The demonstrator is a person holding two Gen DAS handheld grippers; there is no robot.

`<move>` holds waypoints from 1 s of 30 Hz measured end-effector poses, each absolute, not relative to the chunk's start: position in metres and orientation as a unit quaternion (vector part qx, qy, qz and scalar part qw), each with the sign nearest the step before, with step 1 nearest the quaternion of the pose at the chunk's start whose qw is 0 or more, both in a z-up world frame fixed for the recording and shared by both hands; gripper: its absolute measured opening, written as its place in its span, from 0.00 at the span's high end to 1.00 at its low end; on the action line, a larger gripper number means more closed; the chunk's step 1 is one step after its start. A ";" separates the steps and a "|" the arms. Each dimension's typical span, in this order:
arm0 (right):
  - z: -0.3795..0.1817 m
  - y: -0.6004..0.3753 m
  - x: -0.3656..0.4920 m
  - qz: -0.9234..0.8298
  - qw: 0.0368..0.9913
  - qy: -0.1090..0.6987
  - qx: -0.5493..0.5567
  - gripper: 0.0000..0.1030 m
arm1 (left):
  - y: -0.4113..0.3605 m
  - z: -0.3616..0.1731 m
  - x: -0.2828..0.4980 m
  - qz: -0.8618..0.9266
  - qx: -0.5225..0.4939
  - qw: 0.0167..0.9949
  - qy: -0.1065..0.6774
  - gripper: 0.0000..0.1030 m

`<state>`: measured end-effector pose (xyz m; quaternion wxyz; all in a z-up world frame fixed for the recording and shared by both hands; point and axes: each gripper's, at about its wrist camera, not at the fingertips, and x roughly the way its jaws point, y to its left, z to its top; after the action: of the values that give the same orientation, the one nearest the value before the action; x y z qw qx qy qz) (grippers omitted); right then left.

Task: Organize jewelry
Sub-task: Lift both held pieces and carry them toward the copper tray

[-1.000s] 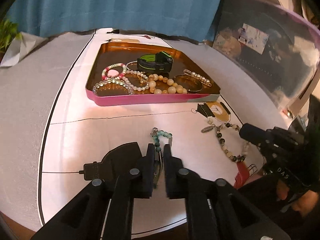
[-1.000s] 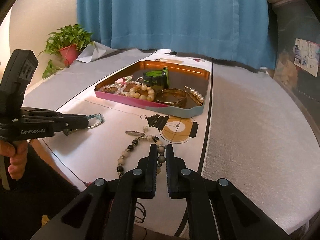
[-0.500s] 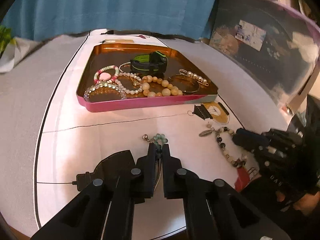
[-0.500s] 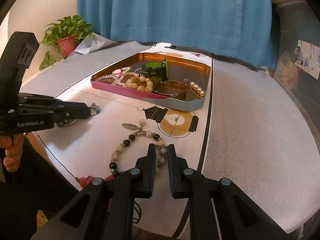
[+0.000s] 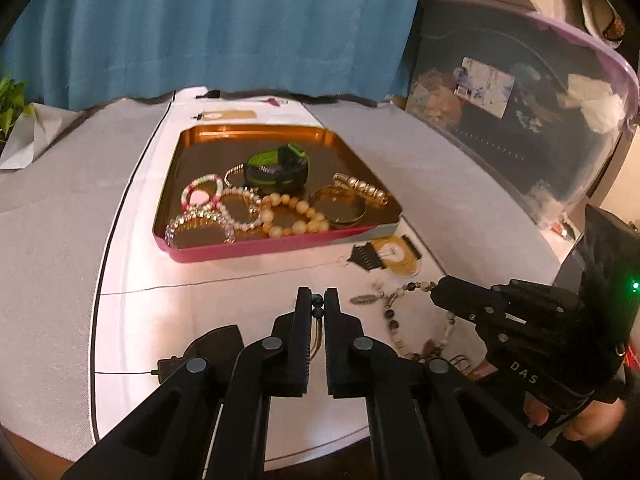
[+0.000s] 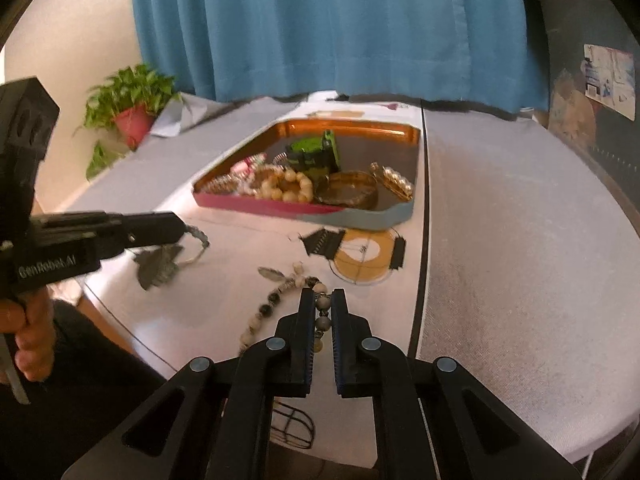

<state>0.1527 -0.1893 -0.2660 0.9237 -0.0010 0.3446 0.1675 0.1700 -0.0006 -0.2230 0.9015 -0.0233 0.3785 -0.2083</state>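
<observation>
A blue curtain [image 6: 332, 28] hangs behind the white-covered table [image 6: 500, 248], a potted green plant [image 6: 128, 108] stands at its far left, and a clear plastic storage bin [image 5: 532, 128] sits to the right.

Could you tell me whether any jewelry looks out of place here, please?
Yes: two bracelets sit outside the tray. The black-and-cream beaded bracelet sprawls on the mat, pinched by the right hand-held gripper; the teal bracelet dangles from the left hand-held gripper.
</observation>
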 end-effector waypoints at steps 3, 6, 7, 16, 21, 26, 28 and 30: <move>-0.253 -0.192 0.145 0.174 0.928 0.331 0.010 0.92 | 0.001 -0.211 0.164 -0.212 -0.031 0.904 0.370 0.96; -0.244 -0.194 0.138 0.174 0.931 0.321 0.017 0.92 | 0.003 -0.199 0.158 -0.210 -0.033 0.907 0.363 0.96; -0.241 -0.194 0.135 0.170 0.933 0.317 0.017 0.92 | 0.004 -0.193 0.156 -0.208 -0.032 0.909 0.359 0.96; -0.207 -0.205 0.121 0.144 0.950 0.275 0.022 0.92 | 0.009 -0.153 0.142 -0.202 -0.016 0.922 0.331 0.96; -0.193 -0.211 0.119 0.140 0.954 0.264 0.022 0.92 | 0.010 -0.140 0.140 -0.202 -0.010 0.925 0.322 0.96; -0.181 -0.219 0.126 0.143 0.954 0.262 0.035 0.92 | 0.020 -0.128 0.147 -0.200 -0.028 0.927 0.315 0.96; -0.175 -0.221 0.129 0.142 0.954 0.260 0.036 0.92 | 0.021 -0.124 0.151 -0.199 -0.025 0.928 0.313 0.96; -0.169 -0.222 0.132 0.144 0.954 0.259 0.039 0.92 | 0.021 -0.121 0.153 -0.200 -0.021 0.929 0.311 0.96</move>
<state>0.1323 -0.2224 -0.1686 0.9544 0.0390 0.2589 0.1436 0.1533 0.0215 -0.1211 0.9290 -0.0213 0.3106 -0.2004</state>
